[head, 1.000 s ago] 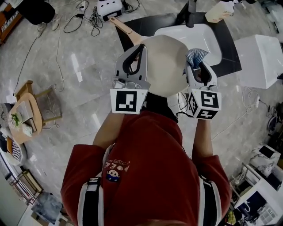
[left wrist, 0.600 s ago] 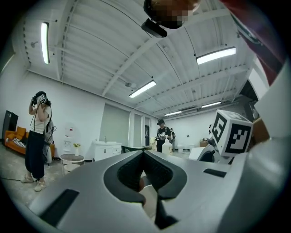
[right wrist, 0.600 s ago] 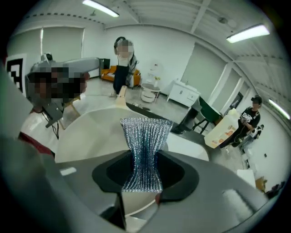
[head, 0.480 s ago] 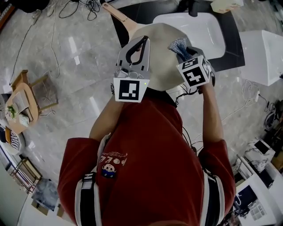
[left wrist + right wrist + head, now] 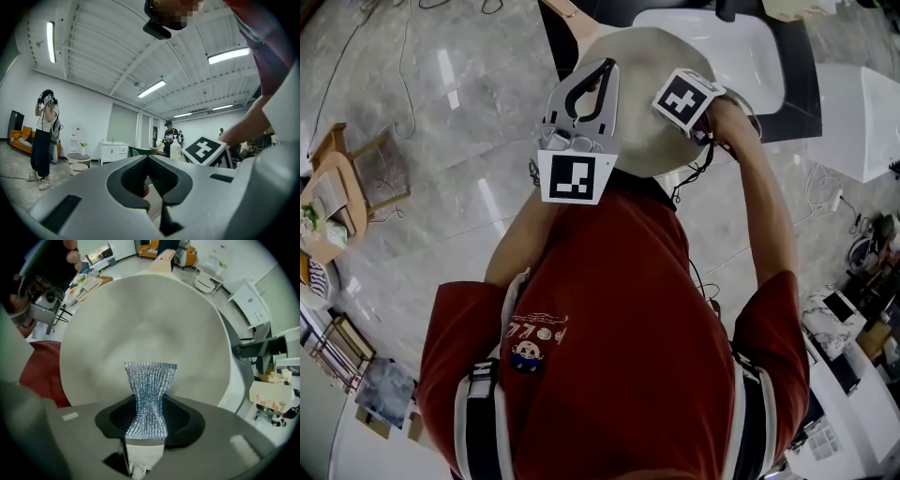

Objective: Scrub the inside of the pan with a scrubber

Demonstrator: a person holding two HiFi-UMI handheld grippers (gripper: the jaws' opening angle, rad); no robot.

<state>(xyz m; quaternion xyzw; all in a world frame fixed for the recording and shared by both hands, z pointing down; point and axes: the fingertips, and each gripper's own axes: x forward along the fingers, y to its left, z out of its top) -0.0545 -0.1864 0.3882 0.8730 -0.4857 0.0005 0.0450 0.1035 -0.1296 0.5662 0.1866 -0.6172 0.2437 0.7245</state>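
Note:
A cream pan [image 5: 642, 112] with a wooden handle [image 5: 561, 11] is held up in front of the person, its pale inside [image 5: 154, 319] facing my right gripper. My left gripper [image 5: 602, 75] lies over the pan's left side, jaws shut on what looks like the cream rim [image 5: 152, 206]. My right gripper [image 5: 149, 406] is shut on a silvery-blue mesh scrubber [image 5: 149, 385], whose flared end sits at the pan's inner surface. In the head view only the right gripper's marker cube [image 5: 684, 97] shows above the pan; the scrubber is hidden under it.
A white sink [image 5: 741, 56] set in a black counter [image 5: 802, 98] lies beyond the pan. A white box [image 5: 874, 112] stands to the right, a small wooden table [image 5: 333, 202] at the far left. Other people stand far across the room [image 5: 44, 131].
My right gripper has swung left and tipped over the pan, bringing the scrubber from the far right rim onto the inside. The left gripper has kept its hold.

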